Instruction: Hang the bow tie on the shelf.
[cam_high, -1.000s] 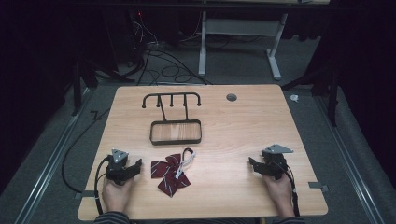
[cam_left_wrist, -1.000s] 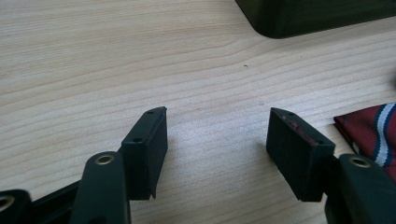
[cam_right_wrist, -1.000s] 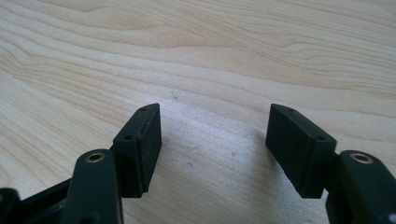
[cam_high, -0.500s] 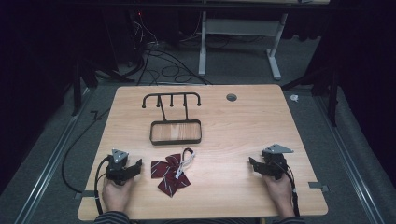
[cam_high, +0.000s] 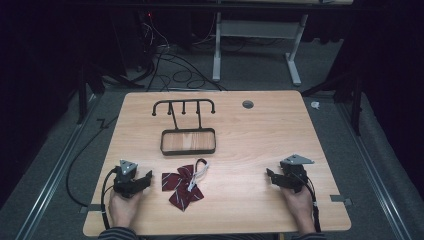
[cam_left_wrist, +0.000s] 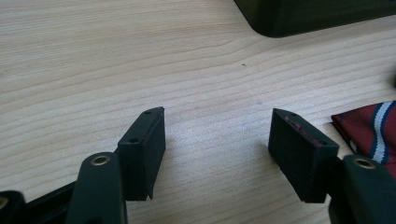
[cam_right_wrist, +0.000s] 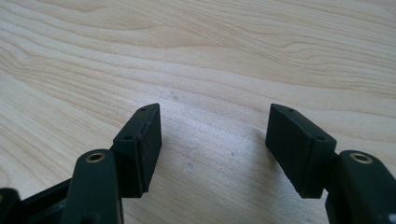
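Lying flat btwn tools, bow tie (cam_high: 183, 185) angled diagonally.

Grey carpet (cam_high: 45, 165), floor cables (cam_high: 165, 65)

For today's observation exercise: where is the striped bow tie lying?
In the high view, the bow tie lies near the table's front edge, just right of the left gripper, below the black rack.

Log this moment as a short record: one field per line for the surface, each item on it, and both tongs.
surface: wooden table
rack: black metal stand with hooks and a tray base, far-left centre
bow tie: dark red striped bow tie with white strap, lying flat near the front edge
left tongs: open, holding nothing, beside the bow tie
right tongs: open, holding nothing, over bare wood
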